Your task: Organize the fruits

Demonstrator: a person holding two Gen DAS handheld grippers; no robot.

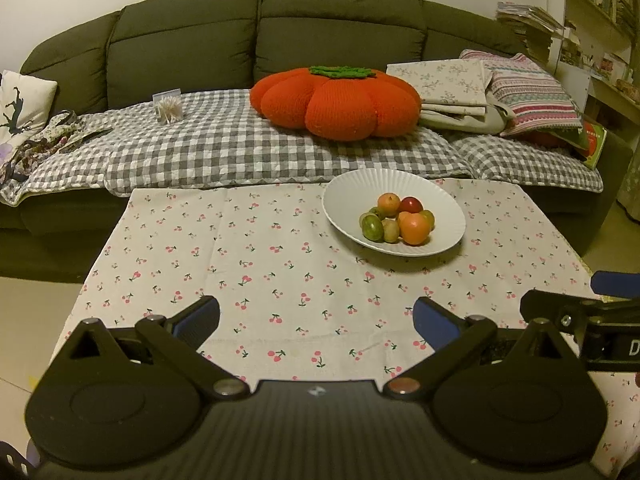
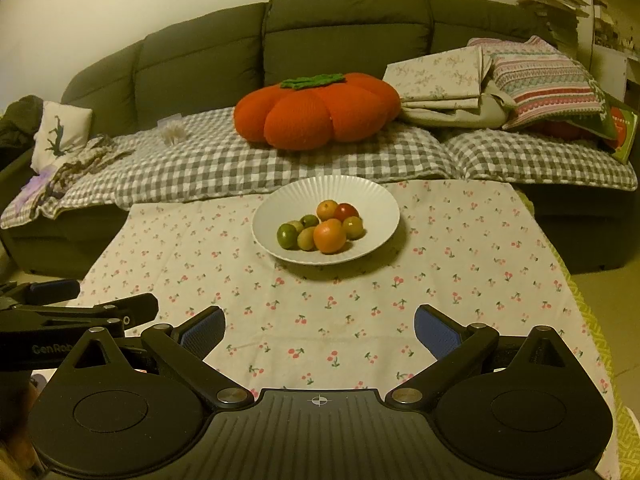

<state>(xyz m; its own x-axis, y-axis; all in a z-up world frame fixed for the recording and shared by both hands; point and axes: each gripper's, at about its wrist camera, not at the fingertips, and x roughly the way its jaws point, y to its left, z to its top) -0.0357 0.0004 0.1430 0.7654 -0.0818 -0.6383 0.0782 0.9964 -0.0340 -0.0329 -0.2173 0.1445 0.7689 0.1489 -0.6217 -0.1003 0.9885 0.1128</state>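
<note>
A white ribbed bowl [image 1: 440, 196] stands on the cherry-print tablecloth [image 1: 248, 264] at the far right of the table. It holds several small fruits: an orange one [image 1: 415, 229], a red one [image 1: 412, 204], green ones [image 1: 373, 227]. My left gripper [image 1: 316, 320] is open and empty, low over the near table, well short of the bowl. In the right wrist view the bowl [image 2: 372, 200] sits straight ahead with the orange fruit [image 2: 329, 235] in front. My right gripper [image 2: 320, 328] is open and empty, also short of the bowl.
A dark green sofa [image 1: 260, 32] with a grey checked cover runs behind the table. On it lie an orange pumpkin cushion [image 1: 336, 102], folded cloths and a striped pillow [image 1: 532, 96]. Shelves stand at the far right. The other gripper shows at the right edge [image 1: 592, 316].
</note>
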